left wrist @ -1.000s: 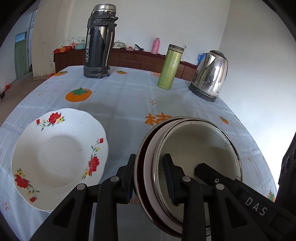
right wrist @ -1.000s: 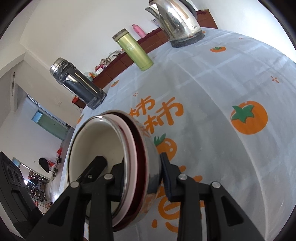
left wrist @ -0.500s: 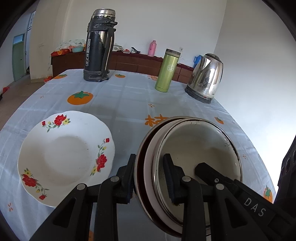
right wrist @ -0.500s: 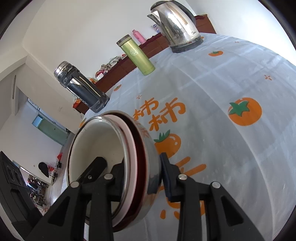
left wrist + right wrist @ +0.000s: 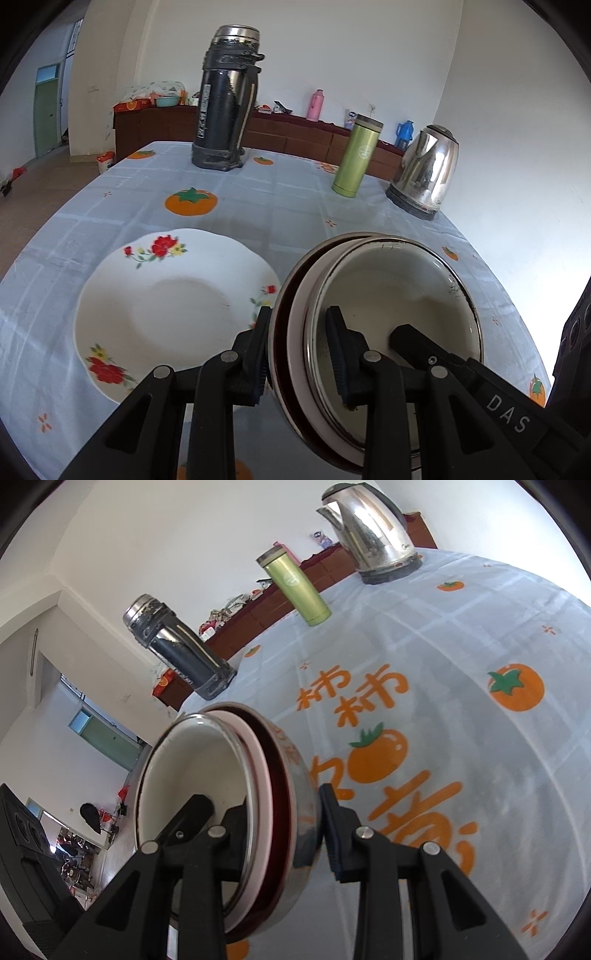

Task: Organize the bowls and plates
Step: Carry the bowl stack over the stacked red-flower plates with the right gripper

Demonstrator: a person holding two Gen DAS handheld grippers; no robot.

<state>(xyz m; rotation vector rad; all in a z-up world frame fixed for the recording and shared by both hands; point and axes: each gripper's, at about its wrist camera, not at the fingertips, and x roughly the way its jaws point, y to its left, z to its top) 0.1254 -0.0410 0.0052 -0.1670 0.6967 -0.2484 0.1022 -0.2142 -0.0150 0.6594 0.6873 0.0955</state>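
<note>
Both the left gripper (image 5: 297, 350) and the right gripper (image 5: 282, 834) are clamped across opposite rims of the nested bowls (image 5: 388, 317), one finger inside and one outside. The stack looks stiff, smooth and fairly heavy, so opposite rim grips suit it. Left of the left jaws the flowered plate (image 5: 166, 306) lies on the tablecloth (image 5: 277, 206).

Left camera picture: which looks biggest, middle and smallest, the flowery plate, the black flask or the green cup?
1. Flowery plate, though it is nearest the camera.
2. Black flask.
3. Green cup.
</note>
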